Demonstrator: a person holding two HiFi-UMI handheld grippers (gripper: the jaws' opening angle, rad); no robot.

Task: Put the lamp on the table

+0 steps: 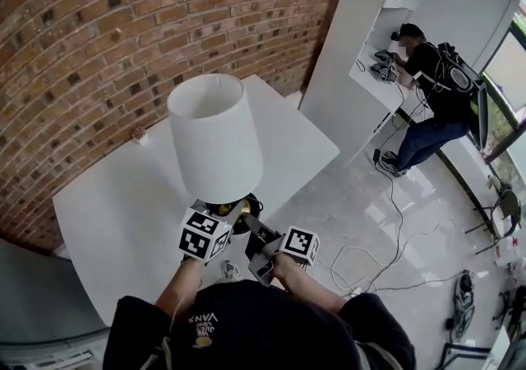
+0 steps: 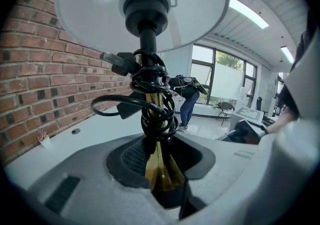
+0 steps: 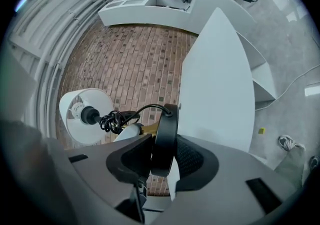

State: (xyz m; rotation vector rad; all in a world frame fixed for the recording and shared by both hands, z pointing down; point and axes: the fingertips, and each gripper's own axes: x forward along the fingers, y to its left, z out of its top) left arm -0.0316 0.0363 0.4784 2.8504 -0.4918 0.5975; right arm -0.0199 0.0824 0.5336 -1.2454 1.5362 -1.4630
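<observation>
close in at the person's chest, both hands are up with a gripper each, marker cubes facing the head camera. left gripper [image 2: 159,169] has its jaws clenched on the brass stem [image 2: 156,134] of the lamp [image 1: 215,140], low down where the stem flares out. right gripper [image 3: 162,155] sits just beside it, rolled onto its side, jaws grasping the rim of the lamp's black round base [image 3: 165,136], the disc edge-on between the pads. so that's two grips on one lamp, stem and base. a black cord [image 2: 150,86] is wound in tight loops round the stem, one loop sticking out to the side. above that, the dark socket and the white shade [image 1: 212,126], upright and tilting only a touch. the lamp is at the near edge of the white tabletop [image 1: 115,204], its base over that edge; whether it touches the surface i can't tell. further along the tabletop, a small pinkish thing [image 1: 140,136] sits near the brick wall [image 1: 82,23]. out to the right, pale floor with white cables [image 1: 386,237] trailing across it, and at the far end a person in dark clothes [image 1: 427,85] leans over a white counter [image 1: 374,85].
</observation>
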